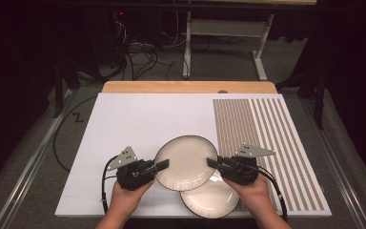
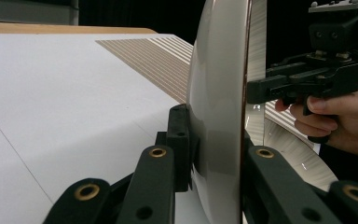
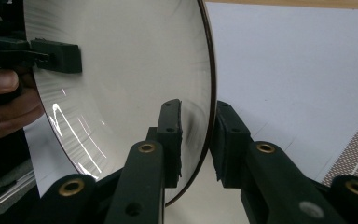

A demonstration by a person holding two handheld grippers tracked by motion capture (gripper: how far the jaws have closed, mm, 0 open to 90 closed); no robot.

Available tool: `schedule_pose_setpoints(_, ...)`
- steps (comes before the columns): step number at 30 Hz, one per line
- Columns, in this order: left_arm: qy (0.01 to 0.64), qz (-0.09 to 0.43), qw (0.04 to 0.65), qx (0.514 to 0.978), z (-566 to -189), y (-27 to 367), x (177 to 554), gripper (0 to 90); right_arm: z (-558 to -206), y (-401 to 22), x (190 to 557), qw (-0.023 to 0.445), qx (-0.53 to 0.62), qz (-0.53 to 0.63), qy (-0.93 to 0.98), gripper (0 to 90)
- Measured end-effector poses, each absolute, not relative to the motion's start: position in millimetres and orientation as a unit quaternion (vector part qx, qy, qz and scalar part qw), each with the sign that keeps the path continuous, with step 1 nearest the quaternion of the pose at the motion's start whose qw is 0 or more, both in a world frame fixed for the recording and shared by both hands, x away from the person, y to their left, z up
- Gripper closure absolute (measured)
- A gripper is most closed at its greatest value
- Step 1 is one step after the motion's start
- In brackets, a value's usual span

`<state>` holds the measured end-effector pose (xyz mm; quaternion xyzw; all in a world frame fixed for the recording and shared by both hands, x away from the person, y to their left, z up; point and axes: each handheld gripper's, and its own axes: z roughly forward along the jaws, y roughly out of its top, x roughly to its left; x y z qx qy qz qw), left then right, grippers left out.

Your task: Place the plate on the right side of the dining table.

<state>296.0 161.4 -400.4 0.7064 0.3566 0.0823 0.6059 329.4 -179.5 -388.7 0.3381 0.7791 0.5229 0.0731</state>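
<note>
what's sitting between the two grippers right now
A cream plate with a dark rim, held between the left gripper and the right gripper, each clamped on an opposite edge. The high view shows it, raised over a second plate.

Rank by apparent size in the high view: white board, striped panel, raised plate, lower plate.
1. white board
2. striped panel
3. raised plate and lower plate: unranked; the lower is partly covered, and the raised sits nearer the camera.
</note>
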Motion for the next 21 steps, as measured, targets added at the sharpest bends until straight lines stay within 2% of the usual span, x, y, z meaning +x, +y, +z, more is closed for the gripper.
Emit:
schedule_pose_setpoints(9, 0.361, 0.075, 0.609, 0.702, -400.5, 161.6, 296.2, 78.6, -388.3, -181.7, 330.3, 0.065, 0.351, 0.524, 0.774, 83.6)
schedule_pose_setpoints(21, 0.379, 0.055, 0.615, 0.689, -400.6, 160.7, 297.2, 79.6, -384.4, -185.6, 329.4, 0.048, 0.363, 0.530, 0.764, 87.0)
